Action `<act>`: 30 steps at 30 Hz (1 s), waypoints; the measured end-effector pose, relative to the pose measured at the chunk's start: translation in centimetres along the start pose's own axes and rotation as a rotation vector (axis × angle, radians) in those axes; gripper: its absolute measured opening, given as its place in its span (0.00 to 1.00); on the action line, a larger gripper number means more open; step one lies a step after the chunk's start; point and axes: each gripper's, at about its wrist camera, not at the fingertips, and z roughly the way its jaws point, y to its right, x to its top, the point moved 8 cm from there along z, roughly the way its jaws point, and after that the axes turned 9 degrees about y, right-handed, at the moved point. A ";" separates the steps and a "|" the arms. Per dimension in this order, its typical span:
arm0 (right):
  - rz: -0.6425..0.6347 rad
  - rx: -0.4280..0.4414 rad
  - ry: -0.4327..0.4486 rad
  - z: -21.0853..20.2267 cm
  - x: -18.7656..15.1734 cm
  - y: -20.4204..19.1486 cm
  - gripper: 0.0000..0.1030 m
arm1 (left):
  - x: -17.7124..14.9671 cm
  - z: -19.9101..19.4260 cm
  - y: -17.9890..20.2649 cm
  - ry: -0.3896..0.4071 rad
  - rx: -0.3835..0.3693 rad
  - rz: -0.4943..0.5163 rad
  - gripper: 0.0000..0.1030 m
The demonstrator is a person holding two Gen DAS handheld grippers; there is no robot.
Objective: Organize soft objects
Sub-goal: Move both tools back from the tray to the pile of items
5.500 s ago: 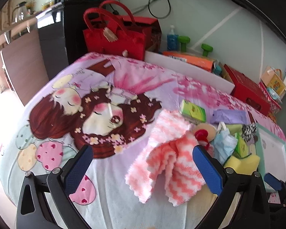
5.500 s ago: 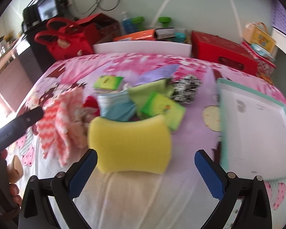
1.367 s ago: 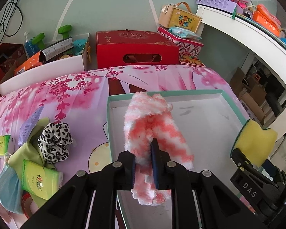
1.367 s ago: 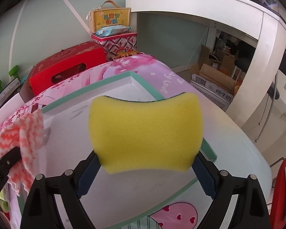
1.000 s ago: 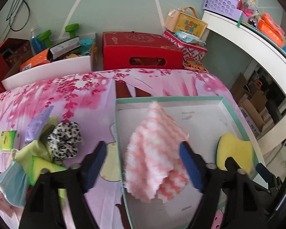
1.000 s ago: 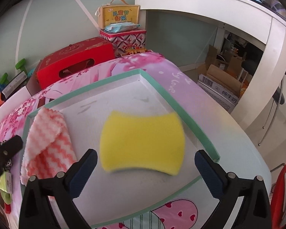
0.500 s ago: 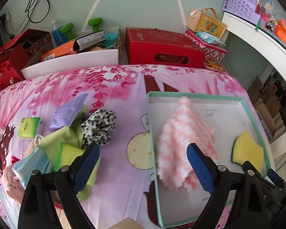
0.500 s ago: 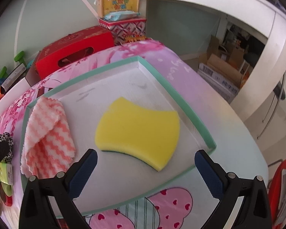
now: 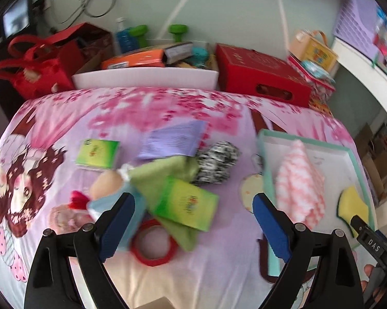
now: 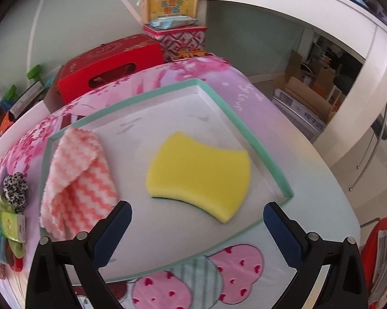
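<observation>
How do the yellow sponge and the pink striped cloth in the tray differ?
The sponge is plain yellow with a dark green underside; the cloth is fuzzy, with pink and white zigzags. The sponge lies flat as one thick, curved-edged block; the cloth is folded over and rumpled. The sponge sits mid-tray, the cloth against the tray's left rim. Both lie loose in the tray, untouched.

tray (image 10: 247, 139): shallow, white with teal rim
sponge (image 10: 198, 172): yellow, flat in tray, right of centre
cloth (image 10: 77, 180): pink-white zigzag, folded; tray's left side
scrunchie (image 9: 216, 162): leopard-print; outside tray, left
tissue pack (image 9: 185, 203): green, tilted on pile; farther left
</observation>
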 end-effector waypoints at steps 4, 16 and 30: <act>-0.041 0.025 0.008 -0.5 0.0 -2.2 1.00 | 0.2 -0.5 -2.9 0.013 0.035 -0.050 0.90; -0.174 0.200 0.030 -3.0 -1.0 -12.1 1.00 | 0.2 -2.8 -11.6 0.061 0.177 -0.199 0.90; -0.282 0.381 0.025 -5.0 -4.3 -21.6 1.00 | -0.5 -4.4 -17.9 0.092 0.234 -0.309 0.90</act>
